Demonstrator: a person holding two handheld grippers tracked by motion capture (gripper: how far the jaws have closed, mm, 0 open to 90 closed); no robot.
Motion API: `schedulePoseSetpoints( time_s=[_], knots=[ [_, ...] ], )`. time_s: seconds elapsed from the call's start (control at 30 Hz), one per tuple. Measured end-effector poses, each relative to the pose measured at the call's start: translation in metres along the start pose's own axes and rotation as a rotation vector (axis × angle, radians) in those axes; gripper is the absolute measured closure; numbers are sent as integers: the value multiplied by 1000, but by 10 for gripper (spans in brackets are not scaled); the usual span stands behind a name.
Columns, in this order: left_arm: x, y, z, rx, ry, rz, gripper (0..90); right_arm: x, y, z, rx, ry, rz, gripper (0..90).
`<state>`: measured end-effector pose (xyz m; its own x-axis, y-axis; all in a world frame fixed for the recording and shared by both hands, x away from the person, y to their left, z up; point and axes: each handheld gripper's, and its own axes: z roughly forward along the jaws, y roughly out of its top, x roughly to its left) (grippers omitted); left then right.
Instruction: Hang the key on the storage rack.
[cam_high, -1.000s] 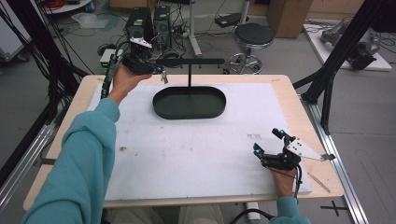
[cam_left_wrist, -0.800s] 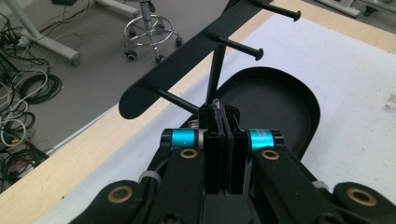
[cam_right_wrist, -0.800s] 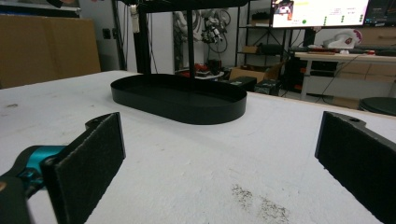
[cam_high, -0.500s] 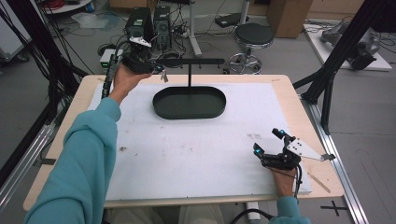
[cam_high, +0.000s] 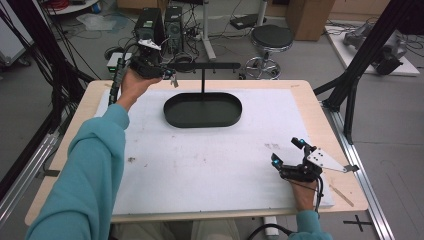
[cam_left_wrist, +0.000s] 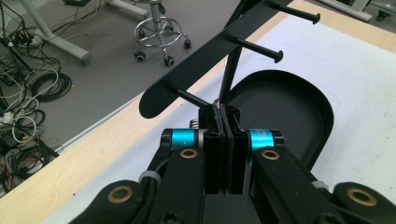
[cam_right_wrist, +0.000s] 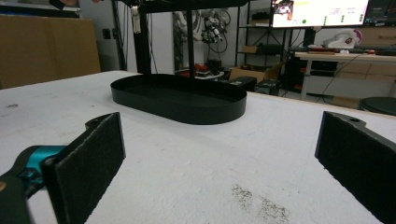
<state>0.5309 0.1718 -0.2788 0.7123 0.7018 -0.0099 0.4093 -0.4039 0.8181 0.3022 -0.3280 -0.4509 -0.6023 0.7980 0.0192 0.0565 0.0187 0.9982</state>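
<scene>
No shift since before: left tool (cam_left_wrist: 223, 122) pressed together at the stand's peg (cam_left_wrist: 189, 96), right tool (cam_high: 287, 153) wide apart over the mat (cam_high: 200, 160).

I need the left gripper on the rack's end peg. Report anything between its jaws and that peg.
Nothing visible stands between them. The shut left gripper sits right at the nearest peg, at the end of the bar. Whether they touch I cannot tell.

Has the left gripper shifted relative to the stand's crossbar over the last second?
No. The left gripper sits at the same spot by the left end of the crossbar above the black tray, fingers shut, as in the earlier high views.
</scene>
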Motion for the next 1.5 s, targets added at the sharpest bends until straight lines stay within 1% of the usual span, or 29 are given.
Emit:
schedulePoseSetpoints(
  time_s=[0.27, 0.63, 0.8, 0.83, 0.87, 0.9, 0.93, 0.97, 1.0, 1.03, 1.07, 1.1, 1.13, 1.17, 1.2, 1.23, 1.27, 1.3, 1.33, 1.37, 1.4, 1.43, 1.47, 1.5],
  knots=[
    [3, 0, 3, -7, 5, -9, 883, 0, 0, 0, 2, 1, 1, 7],
    [7, -1, 8, -24, 24, -22, 883, 0, 0, 0, 0, 2, 4, 7],
    [8, -2, 10, -30, 27, -30, 881, 0, 0, 0, 5, -3, -6, 7],
    [8, -3, 11, -35, 41, -26, 874, 0, 0, 0, 5, -2, -4, 7],
    [8, -3, 11, -35, 41, -26, 862, 0, 0, 0, 3, 0, -4, 7],
    [9, -3, 10, -46, 51, -30, 862, 0, 0, 0, 3, 0, -4, 7],
    [10, -3, 9, -68, 54, -38, 752, 0, 0, 0, 6, -2, -6, 7],
    [11, -3, 7, -90, 65, -47, 752, 0, 0, 0, 6, -2, -6, 7],
    [12, -2, 6, -111, 70, -54, 683, 0, 0, 0, 6, -3, -4, 7],
    [12, -2, 4, -128, 72, -52, 585, 0, 0, 0, 5, -3, -4, 7],
    [12, -2, 2, -146, 72, -44, 585, 0, 0, 0, 5, -3, -4, 7],
    [13, -2, 0, -166, 68, -35, 469, 0, 0, 0, 3, -2, -6, 7],
    [13, -1, -3, -176, 63, -29, 469, 0, 0, 0, 3, -2, -6, 7],
    [12, -1, -5, -189, 57, -33, 374, 0, 0, 0, 2, 0, 5, 7],
    [11, 0, -8, -197, 58, -47, 310, 0, 0, 0, 2, 0, 0, 7],
    [10, 1, -12, -195, 53, -42, 310, 0, 0, 0, 2, 0, 0, 7],
    [8, 2, -16, -199, 49, -24, 259, 0, 0, 0, 1, -1, -1, 7],
    [6, 2, -20, -215, 45, -12, 145, 0, 0, 0, 2, 0, 2, 7],
    [3, 1, -26, -253, 30, -8, 107, 0, 0, 0, 3, -2, -2, 7],
    [1, -1, -32, -303, 19, 6, 63, 0, 0, 0, 4, -3, -7, 7],
    [-2, -3, -38, -343, 20, 36, 63, 0, 0, 0, 4, -3, -7, 7],
    [-4, -6, -44, -365, 7, 54, 17, 0, 0, 0, 7, -4, -6, 7],
    [-6, -9, -50, -375, -13, 60, 17, 0, 0, 0, 6, -5, -5, 7],
    [-7, -13, -55, -383, -21, 79, 17, 0, 0, 0, 6, -5, -5, 7]
  ],
)
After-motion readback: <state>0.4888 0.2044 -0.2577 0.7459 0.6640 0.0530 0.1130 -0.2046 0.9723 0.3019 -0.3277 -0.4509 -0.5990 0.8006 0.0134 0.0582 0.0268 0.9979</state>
